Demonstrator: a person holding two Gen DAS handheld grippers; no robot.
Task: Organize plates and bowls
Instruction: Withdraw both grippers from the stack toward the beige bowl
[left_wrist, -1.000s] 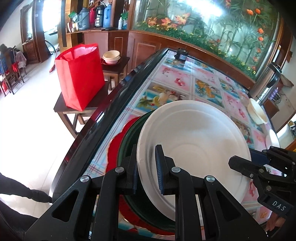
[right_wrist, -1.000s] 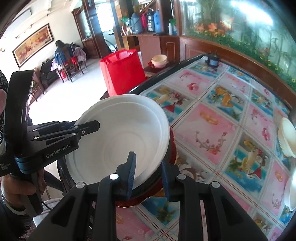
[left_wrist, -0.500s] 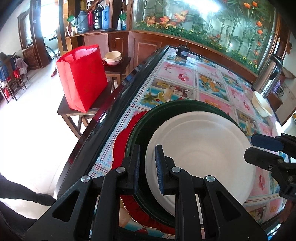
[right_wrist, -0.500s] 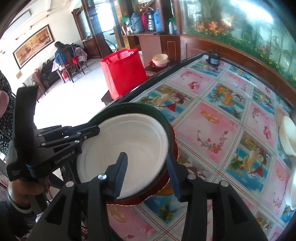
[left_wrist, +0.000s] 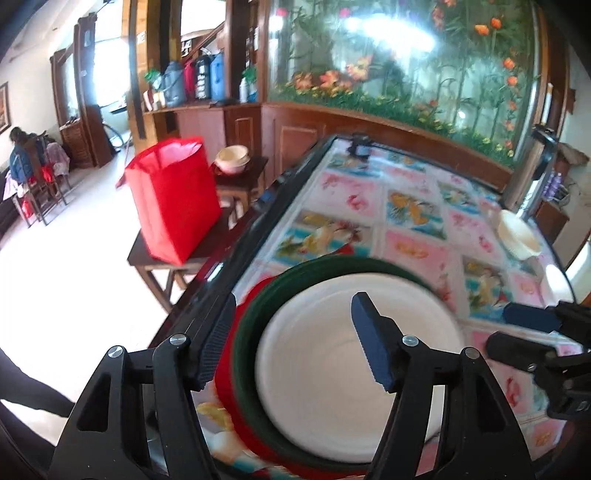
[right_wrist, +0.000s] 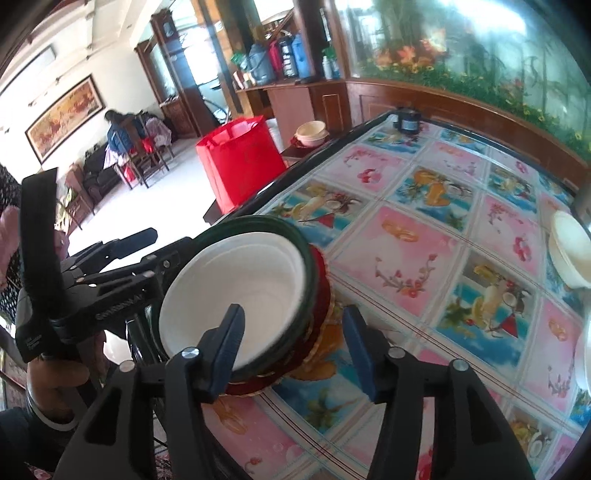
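A white bowl (left_wrist: 354, 373) (right_wrist: 243, 295) lies nested in a dark green bowl (left_wrist: 325, 267) (right_wrist: 308, 254), which rests on a red plate (left_wrist: 236, 391) (right_wrist: 325, 291) at the table's near corner. My left gripper (left_wrist: 293, 339) (right_wrist: 166, 240) is opening. Its pads stand wide on either side of the stack's near rim and touch nothing. My right gripper (right_wrist: 293, 332) (left_wrist: 506, 328) is opening too. The stack's rim sits between its fingers, clear of both pads. A hand (right_wrist: 55, 373) holds the left tool.
A second white bowl (left_wrist: 517, 232) (right_wrist: 569, 254) sits at the table's far right, with another white dish (left_wrist: 580, 266) beside it. A small black object (right_wrist: 408, 120) stands at the far end. A red bag (left_wrist: 173, 199) and stacked bowls (left_wrist: 231, 158) sit on low tables left of the table edge (left_wrist: 236, 236).
The white bowl, held tilted by both grippers, has been lowered into the green bowl and let go. Both sets of jaws have opened and both grippers have drawn back a little.
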